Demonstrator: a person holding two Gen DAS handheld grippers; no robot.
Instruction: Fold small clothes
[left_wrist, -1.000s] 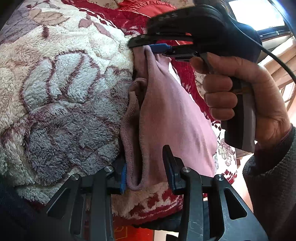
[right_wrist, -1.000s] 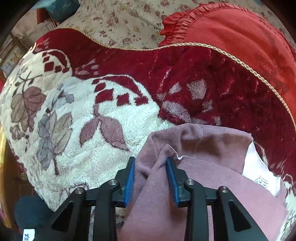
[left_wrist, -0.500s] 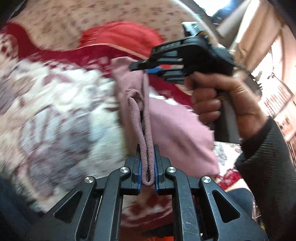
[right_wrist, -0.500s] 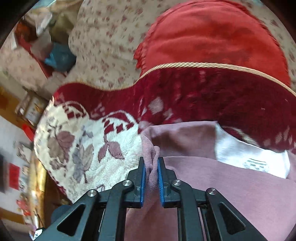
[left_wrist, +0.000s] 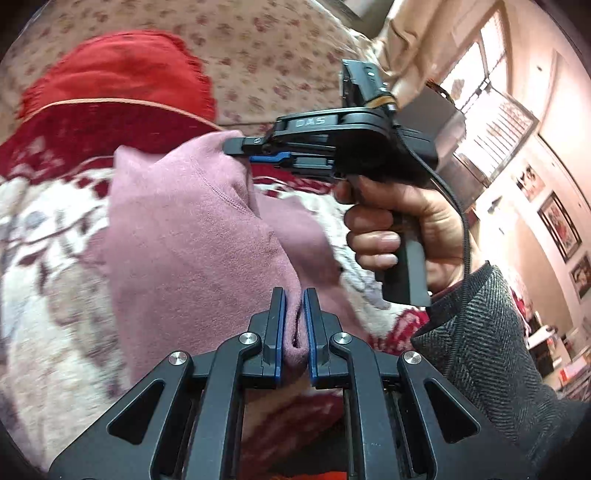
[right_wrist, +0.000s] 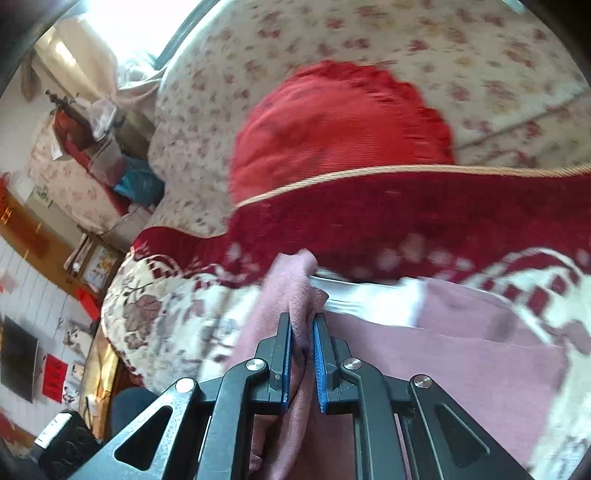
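Garment: small mauve-pink fleece garment (left_wrist: 192, 236), lifted and draped mid-frame in the left wrist view, hanging between both grippers; a stitched seam curves across its upper part.
Garment, right wrist view: same pink cloth (right_wrist: 461, 365) spreads over the lower right; a white inner patch (right_wrist: 373, 299) shows at centre, blurred.
Left gripper: (left_wrist: 293, 306) bottom centre of its own view, jaws narrow, a bunched fold of the garment pinched between the blue pads.
Left jaws, motion: closed onto the cloth early in the last second, now steady.
Right gripper: (left_wrist: 243, 147) seen side-on in the upper middle of the left wrist view, tip clamped on the garment's top corner.
Right gripper, own view: (right_wrist: 302, 325) bottom centre, jaws narrow, a gathered ridge of pink cloth squeezed between them.
Right jaws, motion: closed in on the cloth within the last second.
Right hand: (left_wrist: 402, 229) wrapped round the gripper handle, right of centre; grey herringbone sleeve (left_wrist: 491, 332) below it.
Under the garment: plush cream blanket with leaf pattern and dark red border (left_wrist: 48, 280), left side of frame.
Behind: red cushion with frilled edge (right_wrist: 332, 122), upper centre; floral sofa back (right_wrist: 461, 51) above it.
Blur: both views are smeared in places.
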